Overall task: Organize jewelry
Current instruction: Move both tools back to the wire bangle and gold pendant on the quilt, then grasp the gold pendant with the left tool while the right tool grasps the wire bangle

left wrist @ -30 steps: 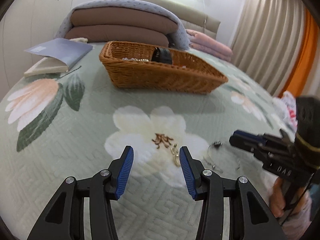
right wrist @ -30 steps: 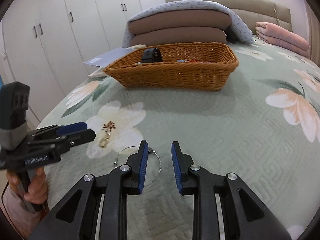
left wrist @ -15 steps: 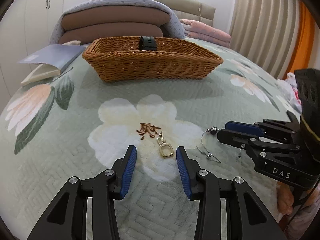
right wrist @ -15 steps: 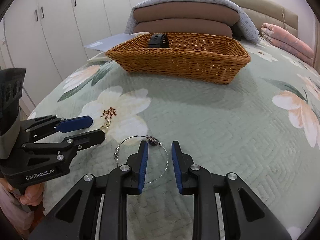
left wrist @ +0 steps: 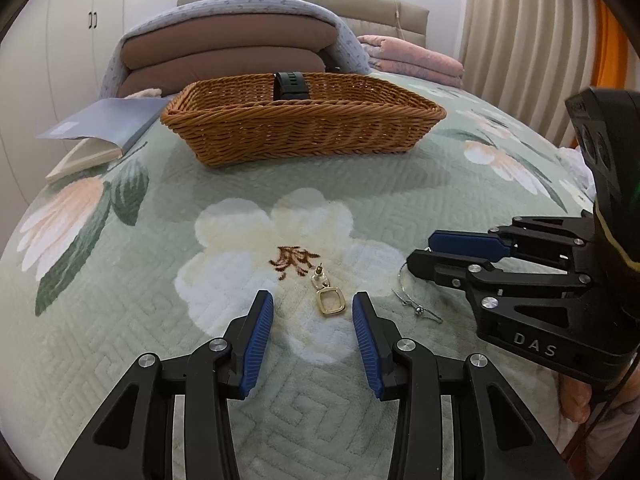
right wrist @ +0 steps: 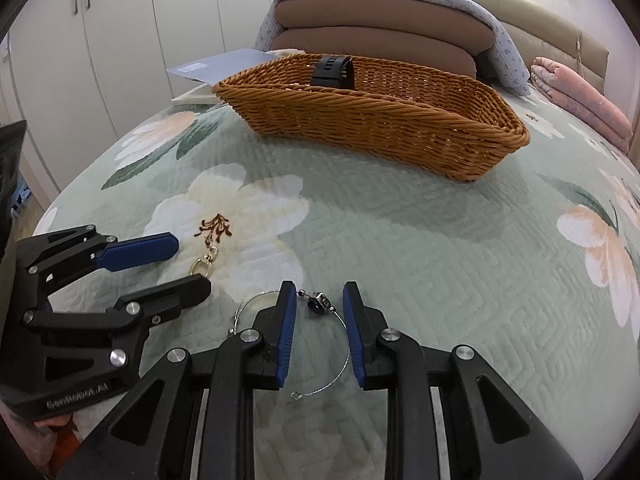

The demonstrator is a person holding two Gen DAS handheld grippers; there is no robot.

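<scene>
A gold earring [left wrist: 329, 298] lies on the bedspread between the fingertips of my open left gripper [left wrist: 313, 303]; it also shows in the right wrist view [right wrist: 202, 265]. A thin silver wire bracelet with a dark bead [right wrist: 319, 303] lies between the fingertips of my open right gripper [right wrist: 319, 296]; part of it shows in the left wrist view [left wrist: 416, 307]. A brown wicker basket [left wrist: 304, 136] stands farther back, also in the right wrist view [right wrist: 372, 120], with a black watch [left wrist: 291, 85] leaning inside. Both grippers hover low and hold nothing.
A grey booklet [left wrist: 100, 124] lies left of the basket on the green floral bedspread [left wrist: 120, 280]. Brown pillows under a blue blanket [left wrist: 228, 48] and a pink folded quilt [left wrist: 412, 60] lie behind. White wardrobes [right wrist: 100, 40] stand left, curtains [left wrist: 528, 32] right.
Both grippers have moved forward and lower. The earring now sits between the left fingertips and the bracelet's bead between the right fingertips. Both stay open.
</scene>
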